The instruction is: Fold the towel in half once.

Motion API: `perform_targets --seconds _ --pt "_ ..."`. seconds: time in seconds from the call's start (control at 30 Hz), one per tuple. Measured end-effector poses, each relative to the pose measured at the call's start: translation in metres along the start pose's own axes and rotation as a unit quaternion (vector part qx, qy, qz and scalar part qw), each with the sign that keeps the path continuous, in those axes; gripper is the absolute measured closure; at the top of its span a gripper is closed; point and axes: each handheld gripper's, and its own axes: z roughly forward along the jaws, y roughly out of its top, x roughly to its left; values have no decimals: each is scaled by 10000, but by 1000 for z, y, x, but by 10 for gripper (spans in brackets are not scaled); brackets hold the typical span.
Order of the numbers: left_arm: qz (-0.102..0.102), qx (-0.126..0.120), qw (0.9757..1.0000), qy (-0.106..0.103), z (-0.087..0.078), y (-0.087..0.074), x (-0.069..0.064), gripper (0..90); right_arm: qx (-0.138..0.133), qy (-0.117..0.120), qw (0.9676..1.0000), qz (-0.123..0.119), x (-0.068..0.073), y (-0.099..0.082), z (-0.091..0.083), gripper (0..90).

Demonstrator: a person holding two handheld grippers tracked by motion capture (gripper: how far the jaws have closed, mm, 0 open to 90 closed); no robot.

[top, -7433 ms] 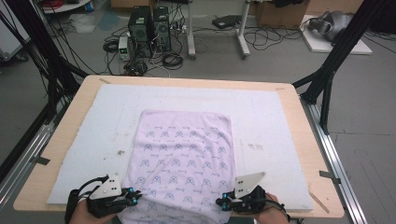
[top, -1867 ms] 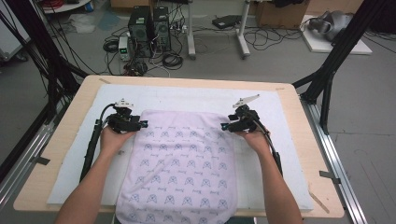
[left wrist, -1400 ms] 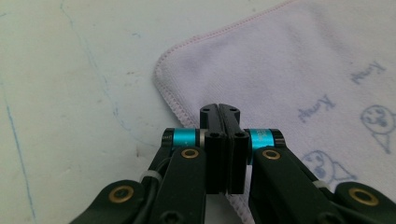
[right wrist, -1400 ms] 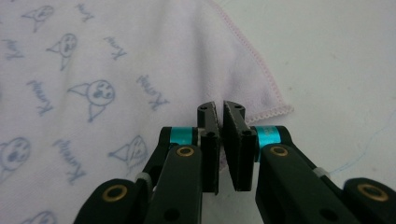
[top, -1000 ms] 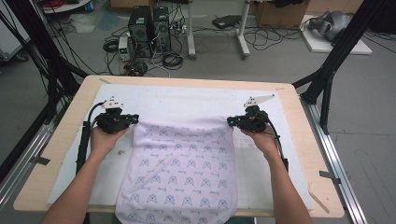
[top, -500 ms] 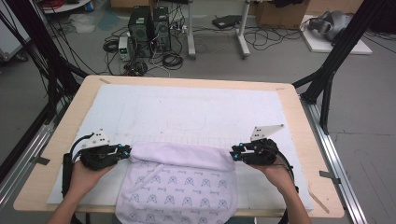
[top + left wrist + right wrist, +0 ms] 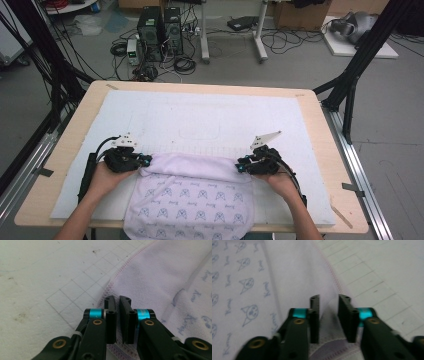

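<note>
A lilac towel (image 7: 190, 200) printed with small cat faces lies at the near edge of the table, its far part folded back toward the person and its front hanging over the edge. My left gripper (image 7: 145, 161) is at the fold's left corner and my right gripper (image 7: 241, 167) at its right corner. In the left gripper view my left gripper (image 7: 117, 300) has just been closing; a thin slit is left, with the towel's (image 7: 162, 277) stitched hem in it. In the right gripper view my right gripper (image 7: 329, 298) has also been closing, its jaws wider apart with bunched towel (image 7: 294, 270) between them.
A white gridded mat (image 7: 210, 115) covers most of the wooden table (image 7: 320, 115). Metal rails (image 7: 360, 170) run along both sides and black frame legs (image 7: 350, 75) stand at the far corners. Computer towers (image 7: 160, 25) and cables lie on the floor beyond.
Both hands have drawn the towel's far edge from the middle of the mat toward the person and lowered it, so the towel now lies doubled over at the front.
</note>
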Motion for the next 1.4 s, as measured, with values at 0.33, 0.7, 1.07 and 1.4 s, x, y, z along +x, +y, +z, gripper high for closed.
perform_targets --seconds 0.33,0.7,1.07,1.4 --pt "43 -783 9966 256 -33 3 -12 868 -549 -198 9979 -292 15 8 -30 850" --pt "533 -946 9940 -158 -71 -36 -62 704 -981 654 9908 -658 69 -21 -63 745" --pt "47 -702 9973 226 -36 -13 -26 483 -475 -350 9981 -190 19 -12 -40 507" --pt "-347 34 9986 392 1 -15 2 410 20 -445 9990 22 -5 -19 -13 446"
